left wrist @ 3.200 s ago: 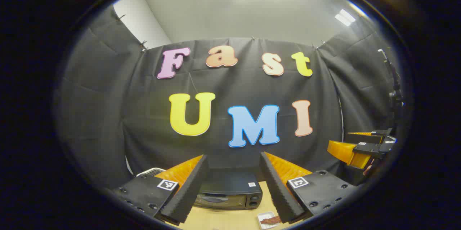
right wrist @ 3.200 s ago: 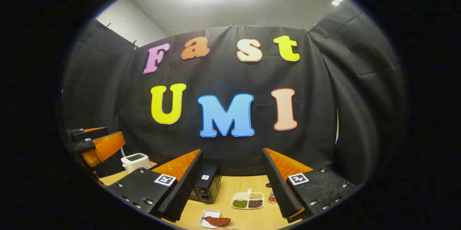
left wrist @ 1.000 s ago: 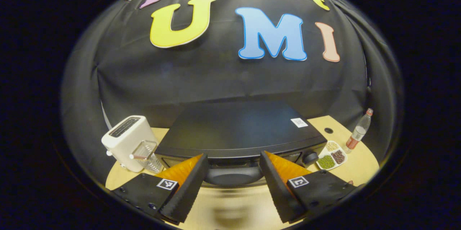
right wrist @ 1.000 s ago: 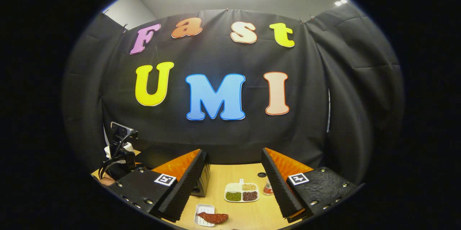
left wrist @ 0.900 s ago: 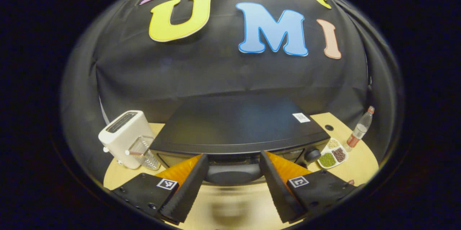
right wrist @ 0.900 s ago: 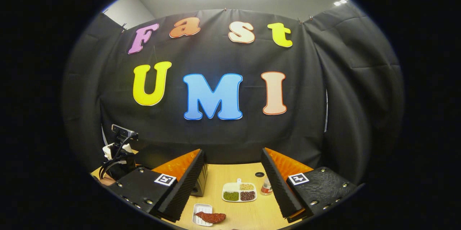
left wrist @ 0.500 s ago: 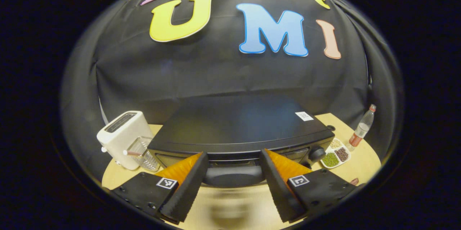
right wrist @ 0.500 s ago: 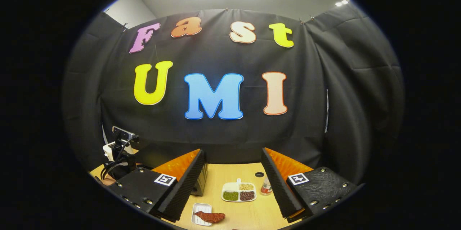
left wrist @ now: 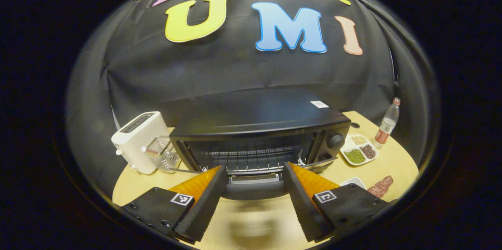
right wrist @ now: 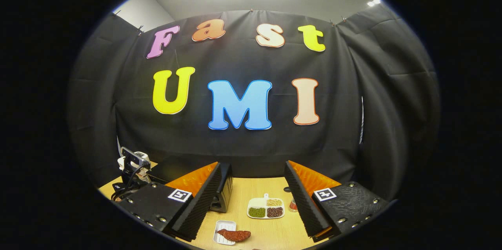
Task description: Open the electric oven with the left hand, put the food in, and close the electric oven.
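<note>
Black electric oven (left wrist: 259,124) stands open (rack visible); reddish food (right wrist: 235,235) apparently overhangs a white dish.

A white toaster (left wrist: 138,145) is seen standing on the tabletop (left wrist: 394,160), with a clear glass container (left wrist: 161,154) just beside it. A divided dish of beans (left wrist: 359,151) and a bottle (left wrist: 386,123) are noted near each other.
</note>
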### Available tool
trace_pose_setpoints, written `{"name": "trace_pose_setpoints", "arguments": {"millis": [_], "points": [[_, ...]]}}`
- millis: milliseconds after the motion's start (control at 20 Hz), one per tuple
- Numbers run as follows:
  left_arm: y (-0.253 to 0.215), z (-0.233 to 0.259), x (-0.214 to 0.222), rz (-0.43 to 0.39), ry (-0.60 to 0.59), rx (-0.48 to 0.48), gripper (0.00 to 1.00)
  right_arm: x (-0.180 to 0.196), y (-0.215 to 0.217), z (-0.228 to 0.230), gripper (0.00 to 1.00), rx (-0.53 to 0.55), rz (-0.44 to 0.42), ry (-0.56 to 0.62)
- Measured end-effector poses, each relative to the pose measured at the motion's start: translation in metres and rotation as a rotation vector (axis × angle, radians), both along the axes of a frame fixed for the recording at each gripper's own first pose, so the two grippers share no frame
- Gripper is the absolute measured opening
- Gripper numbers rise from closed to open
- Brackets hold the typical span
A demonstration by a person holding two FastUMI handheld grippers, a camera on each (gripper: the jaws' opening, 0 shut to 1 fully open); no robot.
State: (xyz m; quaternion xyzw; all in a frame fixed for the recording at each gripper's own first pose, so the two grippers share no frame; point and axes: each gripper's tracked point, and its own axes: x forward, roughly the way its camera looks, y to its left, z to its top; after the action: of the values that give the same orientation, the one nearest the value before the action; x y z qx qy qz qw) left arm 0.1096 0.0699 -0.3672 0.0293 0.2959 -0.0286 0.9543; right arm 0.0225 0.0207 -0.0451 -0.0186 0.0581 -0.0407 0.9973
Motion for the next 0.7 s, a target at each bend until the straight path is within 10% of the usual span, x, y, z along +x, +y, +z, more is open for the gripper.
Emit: {"name": "trace_pose_setpoints", "arguments": {"millis": [700], "points": [[0.011,-0.069,-0.08,-0.019,0.16,-0.007,1.0,-0.01,0.008,-0.007,0.98,-0.015,0.009,0.028]]}}
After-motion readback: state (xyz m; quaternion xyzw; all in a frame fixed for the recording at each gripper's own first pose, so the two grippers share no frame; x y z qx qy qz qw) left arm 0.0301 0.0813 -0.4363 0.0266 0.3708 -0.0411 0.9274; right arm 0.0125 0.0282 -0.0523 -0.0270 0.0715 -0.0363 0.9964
